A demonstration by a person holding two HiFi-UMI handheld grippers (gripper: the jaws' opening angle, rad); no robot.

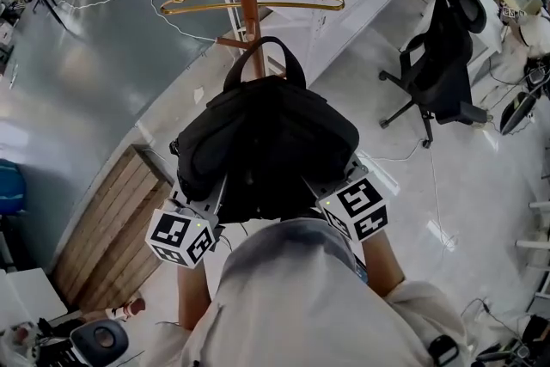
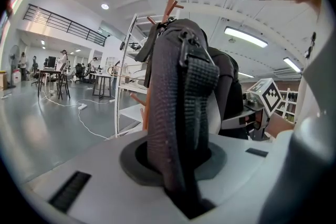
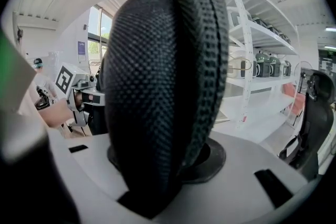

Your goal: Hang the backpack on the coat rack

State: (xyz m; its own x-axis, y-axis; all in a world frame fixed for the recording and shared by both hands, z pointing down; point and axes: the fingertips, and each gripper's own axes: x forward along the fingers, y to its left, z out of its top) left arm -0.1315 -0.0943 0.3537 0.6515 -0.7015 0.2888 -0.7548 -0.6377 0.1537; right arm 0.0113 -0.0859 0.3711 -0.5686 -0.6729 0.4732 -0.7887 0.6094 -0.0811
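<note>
Backpack (image 1: 266,142) sits soft, bulky and probably sagging between my tools, close before the coat rack (image 1: 247,4) pole; my left gripper (image 1: 206,202) clamps one padded strap (image 2: 178,113), my right gripper (image 1: 331,189) the other strap (image 3: 163,86). Its top loop (image 1: 262,56) suits a peg (image 2: 173,5) best.

Ceiling lights (image 2: 247,36) lit the hall brightly, glaring off the glossy floor (image 1: 94,73). The 2 gripper views bulged with fisheye distortion and dark corners; the near backpack (image 3: 163,86) fabric was blurred.
</note>
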